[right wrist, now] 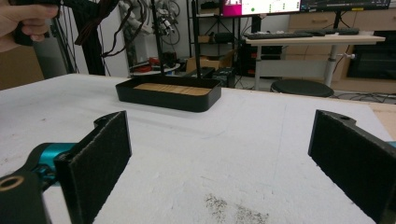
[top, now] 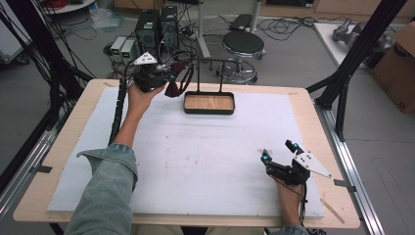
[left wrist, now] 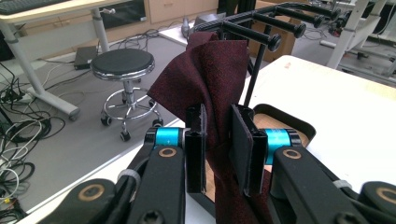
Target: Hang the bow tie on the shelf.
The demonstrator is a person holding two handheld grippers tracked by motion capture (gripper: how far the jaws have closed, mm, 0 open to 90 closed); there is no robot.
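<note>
A dark red cloth (left wrist: 210, 79) hangs between the jaws of my left gripper (left wrist: 218, 149), which is shut on it. The cloth's top edge sits just below the black pegs of a rack (left wrist: 271, 28). In the high view the left gripper (top: 169, 77) is raised at the far left of the rack (top: 210, 60), and the cloth (top: 177, 84) dangles beside it. The rack stands in a black tray with a wooden floor (top: 209, 110). My right gripper (top: 279, 151) rests near the table's front right, open and holding nothing (right wrist: 219, 163).
A white foam mat (top: 195, 161) covers the wooden table (top: 313, 127). A round stool (top: 243, 44), computer towers (top: 156, 27) and cables are on the floor beyond the far edge. A black frame post (top: 352, 58) rises at the right.
</note>
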